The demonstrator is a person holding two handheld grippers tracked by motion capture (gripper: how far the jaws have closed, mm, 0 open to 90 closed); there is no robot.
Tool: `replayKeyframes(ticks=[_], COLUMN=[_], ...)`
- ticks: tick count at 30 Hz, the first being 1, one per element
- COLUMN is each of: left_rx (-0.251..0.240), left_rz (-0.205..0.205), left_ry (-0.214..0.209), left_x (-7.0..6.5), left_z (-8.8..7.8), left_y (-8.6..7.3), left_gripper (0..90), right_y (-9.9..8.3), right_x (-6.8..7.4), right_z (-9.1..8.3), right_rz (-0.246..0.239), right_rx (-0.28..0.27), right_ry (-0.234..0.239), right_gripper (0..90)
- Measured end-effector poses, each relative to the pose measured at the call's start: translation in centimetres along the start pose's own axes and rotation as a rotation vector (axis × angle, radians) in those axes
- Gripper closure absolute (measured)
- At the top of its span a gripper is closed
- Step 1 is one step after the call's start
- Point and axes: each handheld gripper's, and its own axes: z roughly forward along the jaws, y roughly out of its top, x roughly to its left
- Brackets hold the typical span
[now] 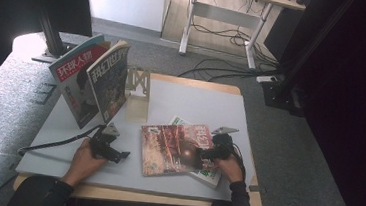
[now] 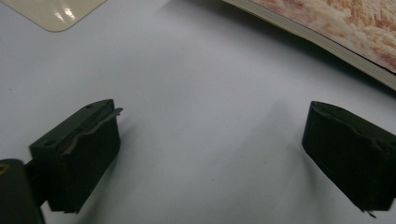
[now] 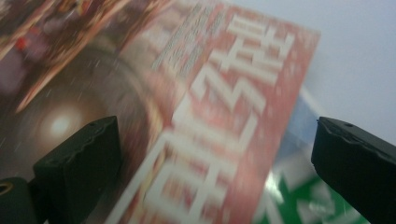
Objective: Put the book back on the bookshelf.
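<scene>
Where fingers [image 3: 74,163] gape, magazine [image 3: 196,116] lies between.

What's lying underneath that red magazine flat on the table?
Under the red magazine lies another magazine with a green and white cover, peeking out at its right edge and near corner. Most of its cover is hidden, so its title cannot be read.

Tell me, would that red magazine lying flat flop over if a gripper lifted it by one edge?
Probably. The red magazine looks thin and soft-covered, so it would likely sag. Its glossy cover may slip between the right gripper jaws. It lies on a green magazine, so pushing might drag that along.
</scene>
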Motion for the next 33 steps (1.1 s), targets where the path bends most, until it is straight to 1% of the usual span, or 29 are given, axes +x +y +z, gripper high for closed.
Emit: replayKeyframes(ticks=[5,6,8,12,15,17,19,23,25,27,29,31,33], left_rx=[0.001,0.001,0.0,0.0,0.0,0.0,0.0,0.001,0.001,0.007,0.009,0.011,-0.002], left_rz=[-0.001,0.0,0.0,0.001,0.0,0.0,0.0,0.0,0.0,-0.004,-0.029,-0.043,-0.052], left_ry=[0.0,0.002,0.006,0.006,0.003,0.001,-0.001,-0.004,-0.011,-0.022,-0.04,-0.052,-0.06], left_x=[0.0,0.0,0.0,0.0,0.0,0.0,0.0,0.0,0.1,0.2,0.5,0.7,0.9], left_z=[0.0,0.0,0.0,0.0,0.0,0.0,0.0,0.0,0.0,-0.1,-0.1,-0.3,-0.4], left_y=[0.0,0.0,0.0,0.0,0.0,0.0,0.0,0.0,0.0,0.1,0.4,0.6,0.8], left_gripper=[2.2,2.5,3.5,3.4,3.1,3.0,2.7,2.3,2.0,1.0,1.2,2.3,5.0], right_y=[-2.9,-3.4,-3.9,-4.6,-4.8,-5.0,-5.2,-5.3,-5.2,-5.1,-4.9,-4.8,-4.7], right_x=[0.6,0.7,0.9,1.6,2.0,2.2,2.3,2.4,2.2,2.0,1.6,1.2,0.7], right_z=[-2.2,-2.6,-3.2,-4.0,-4.2,-4.1,-4.1,-4.1,-4.0,-3.9,-3.8,-3.6,-3.4], right_rz=[0.037,0.038,0.04,0.027,0.022,0.018,0.019,0.016,0.014,0.02,0.029,0.039,0.051], right_rx=[-0.024,-0.026,-0.025,-0.019,-0.022,-0.008,-0.017,-0.013,-0.009,-0.006,-0.007,-0.01,-0.013], right_ry=[0.001,-0.003,-0.01,-0.013,-0.013,-0.013,-0.017,-0.042,-0.039,-0.054,-0.062,-0.068,-0.078], right_gripper=[1.2,1.2,1.3,1.9,2.5,1.3,1.7,0.0,0.0,0.0,0.0,0.0,0.0])
